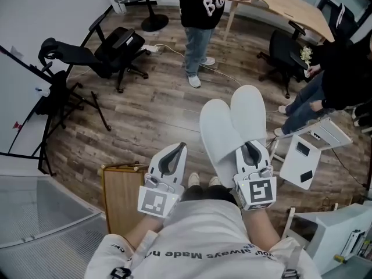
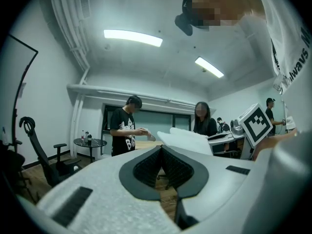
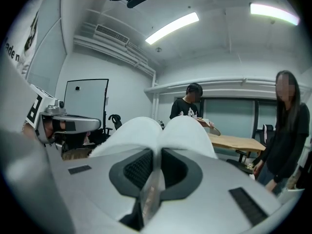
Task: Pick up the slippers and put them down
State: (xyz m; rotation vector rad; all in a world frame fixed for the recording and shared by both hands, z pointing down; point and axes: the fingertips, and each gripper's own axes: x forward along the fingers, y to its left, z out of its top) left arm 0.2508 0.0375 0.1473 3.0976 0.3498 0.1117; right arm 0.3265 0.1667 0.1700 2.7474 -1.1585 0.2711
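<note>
A pair of white slippers (image 1: pixel 232 127) hangs above the wooden floor, the two held side by side with their soles facing me. My right gripper (image 1: pixel 251 147) is shut on their near ends. In the right gripper view the slippers (image 3: pixel 161 130) rise out of the closed pads, and a thin edge of them is pinched at the right gripper (image 3: pixel 156 155). My left gripper (image 1: pixel 176 149) hovers to the left of the slippers, apart from them, shut with nothing in it. In the left gripper view the left gripper (image 2: pixel 161 150) has its pads meeting at the tip, with the slippers (image 2: pixel 187 140) beyond on the right.
A wooden box (image 1: pixel 119 196) sits below my left hand beside a mesh surface (image 1: pixel 40 220). Black office chairs (image 1: pixel 116 51) stand at the left. One person (image 1: pixel 200 16) stands ahead by a wooden table (image 1: pixel 290 4); another (image 1: pixel 343 80) is at the right near a white device (image 1: pixel 302 161).
</note>
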